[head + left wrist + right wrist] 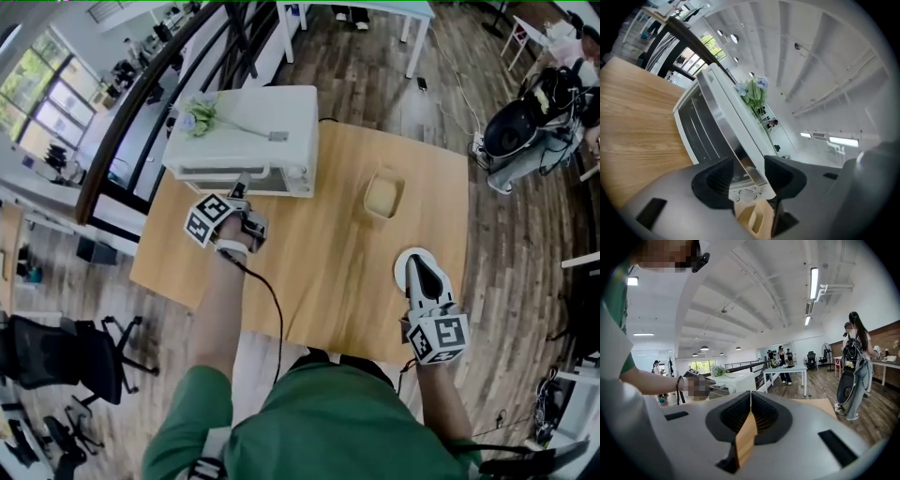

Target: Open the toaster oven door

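Toaster oven [246, 131]: white, sits at far-left part of table [319, 281], front facing the person. Door looks upright, not yet swung down, so I judge task at the grasp stage.

Left claw [747, 174] is at oven front, released: jaws stand wide w/ door's metal bar [732, 140] passing between them, pads not pressing on it. Next move, as I read it: clench on that bar, then pull out and down along the door's arc. Grip is near one end of the bar, so may slip if the pull runs off-line.

Right claw [422, 272] is well apart from oven, near table's right edge over a white disc [401, 267]. Clenched, nothing between jaws.

Count, big to small:
- table x1
- toaster oven x1
- claws x2
- white disc x1
- tan tub [382, 197] x1, mid-table
- flower sprig [199, 114] x1, on oven top
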A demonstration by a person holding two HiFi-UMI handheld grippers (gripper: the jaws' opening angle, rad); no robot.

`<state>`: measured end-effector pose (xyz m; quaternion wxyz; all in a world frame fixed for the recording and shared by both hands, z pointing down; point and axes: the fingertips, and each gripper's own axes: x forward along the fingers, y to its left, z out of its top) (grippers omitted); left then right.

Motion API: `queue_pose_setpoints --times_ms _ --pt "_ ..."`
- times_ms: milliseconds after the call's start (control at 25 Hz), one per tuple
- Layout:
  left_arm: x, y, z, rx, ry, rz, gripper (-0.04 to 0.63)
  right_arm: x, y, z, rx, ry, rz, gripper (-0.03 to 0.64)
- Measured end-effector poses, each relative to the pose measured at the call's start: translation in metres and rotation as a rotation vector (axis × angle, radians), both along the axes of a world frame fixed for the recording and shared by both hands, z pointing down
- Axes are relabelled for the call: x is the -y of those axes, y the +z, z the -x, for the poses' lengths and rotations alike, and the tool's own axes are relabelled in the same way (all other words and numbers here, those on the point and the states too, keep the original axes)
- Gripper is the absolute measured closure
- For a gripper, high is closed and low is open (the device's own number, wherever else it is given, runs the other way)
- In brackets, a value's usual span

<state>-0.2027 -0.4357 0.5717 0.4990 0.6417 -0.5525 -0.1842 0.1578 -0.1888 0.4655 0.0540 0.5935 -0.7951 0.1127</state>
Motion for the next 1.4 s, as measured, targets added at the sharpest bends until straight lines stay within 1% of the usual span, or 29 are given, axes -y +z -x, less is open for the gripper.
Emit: queue_pose_setpoints --times_ms 120,160,240,320,360,640,880,1080,1400 --pt "0.007 0.008 0.000 -0.132 -0.047 0.007 0.382 -0.005 0.001 -0.004 -0.003 0.007 0.004 0.591" --pt "0.010 0.010 -0.002 -0.164 -0.053 0.000 0.383 -0.006 0.001 -0.005 -0.004 0.006 0.004 0.591" --pt "0.014 0.011 -0.005 -0.197 -0.052 -0.013 0.385 -0.008 0.000 -0.007 -0.007 0.009 0.004 0.591" --pt "0.014 0.012 -0.006 -0.201 -0.052 -0.019 0.401 -0.008 -0.001 -0.009 -0.012 0.010 0.003 0.591" --pt "0.014 0.012 -0.006 -0.200 -0.055 -0.022 0.430 -0.008 -0.003 -0.009 -0.015 0.009 0.001 0.591" --pt "0.001 0.014 -0.005 -0.210 -0.066 -0.057 0.446 -0.006 -0.011 -0.010 -0.032 0.002 -0.028 0.589" --pt "-0.027 0.021 -0.007 -0.213 -0.053 -0.068 0.449 0.000 -0.010 -0.008 -0.028 -0.031 -0.020 0.589" --pt "-0.056 0.036 -0.001 -0.223 -0.049 -0.057 0.453 0.001 -0.011 0.008 -0.030 -0.070 -0.033 0.589" --pt "-0.102 0.068 0.008 -0.202 -0.041 -0.005 0.456 -0.003 -0.015 0.016 -0.039 -0.095 -0.040 0.588"
